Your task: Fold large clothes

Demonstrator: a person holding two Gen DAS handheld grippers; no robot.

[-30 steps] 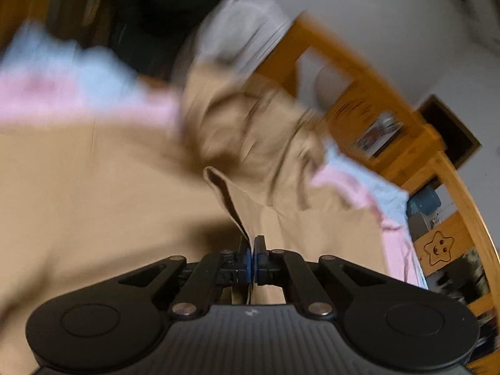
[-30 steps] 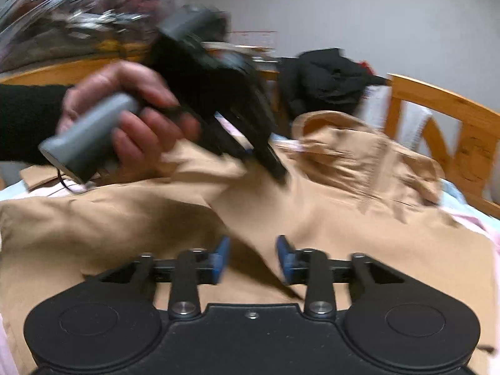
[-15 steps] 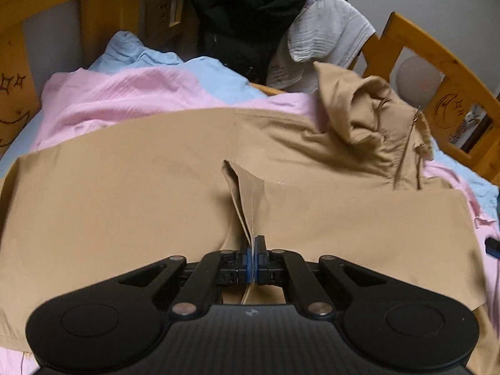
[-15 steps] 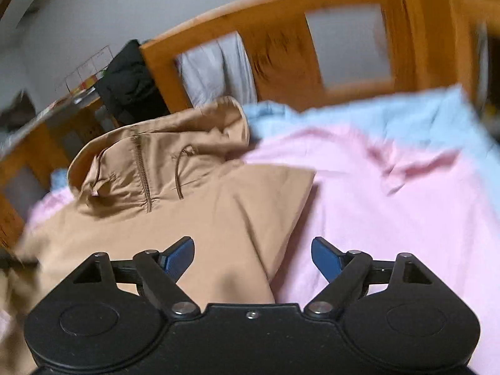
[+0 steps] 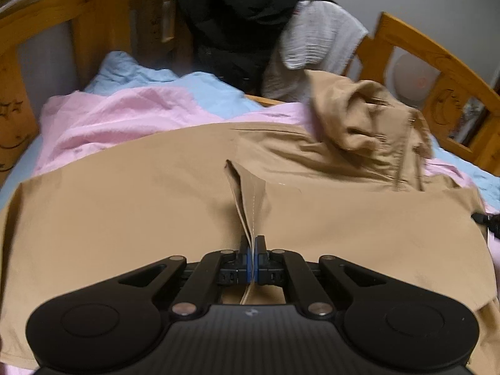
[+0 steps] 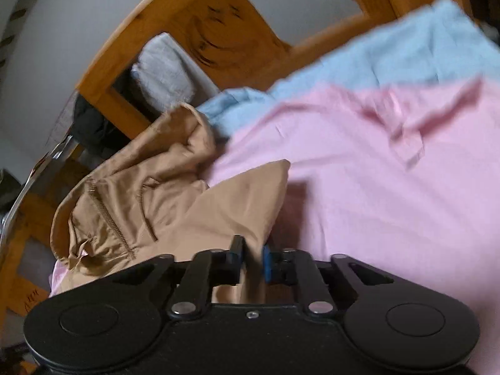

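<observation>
A tan hooded jacket (image 5: 125, 212) lies spread on the bed, its hood (image 5: 359, 118) bunched at the far right. My left gripper (image 5: 252, 243) is shut on a raised fold of its cloth near the middle. In the right wrist view the same jacket (image 6: 175, 193) shows its zip, drawcord and one pointed corner lying on the pink sheet. My right gripper (image 6: 252, 250) is shut on the jacket's edge just below that corner, with tan cloth between its fingers.
Pink bedding (image 6: 375, 172) and blue bedding (image 6: 390, 59) cover the mattress under the jacket. A wooden bed frame (image 5: 437, 62) rings the bed. A black coat (image 5: 237, 22) and a white garment (image 5: 318, 40) hang over the far rail.
The right gripper swung away from the left hand to the jacket's corner on the pink sheet, opened wide, then closed on the cloth. The left gripper kept its pinch and settled slightly lower.
</observation>
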